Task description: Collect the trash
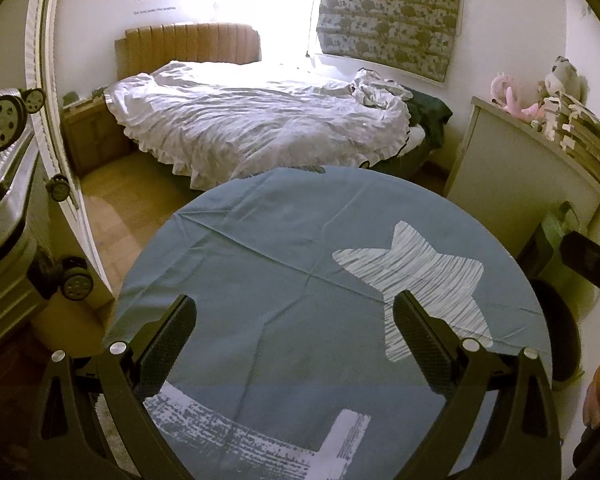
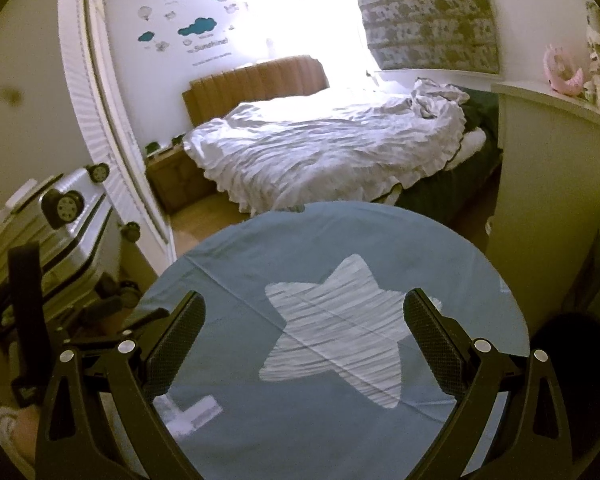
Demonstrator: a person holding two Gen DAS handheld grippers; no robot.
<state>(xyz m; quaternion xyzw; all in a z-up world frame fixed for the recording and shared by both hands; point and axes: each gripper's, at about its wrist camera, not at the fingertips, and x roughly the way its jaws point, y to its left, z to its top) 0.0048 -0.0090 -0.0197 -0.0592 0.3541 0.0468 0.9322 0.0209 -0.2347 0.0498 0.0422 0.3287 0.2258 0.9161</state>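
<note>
A round table (image 1: 260, 264) covered by a blue cloth with a white star print (image 1: 416, 276) fills the lower half of both views; it also shows in the right wrist view (image 2: 228, 280). No trash shows on the cloth in either view. My left gripper (image 1: 294, 316) is open and empty above the near part of the table. My right gripper (image 2: 304, 312) is open and empty above the table, its fingers either side of the star (image 2: 336, 332). A dark round bin (image 1: 560, 328) sits low, right of the table.
A bed (image 1: 252, 120) with a crumpled white duvet lies beyond the table. A silver suitcase (image 2: 48, 232) stands at the left by a white louvred door (image 2: 100, 120). A pale cabinet (image 1: 516, 184) with toys on top stands at the right.
</note>
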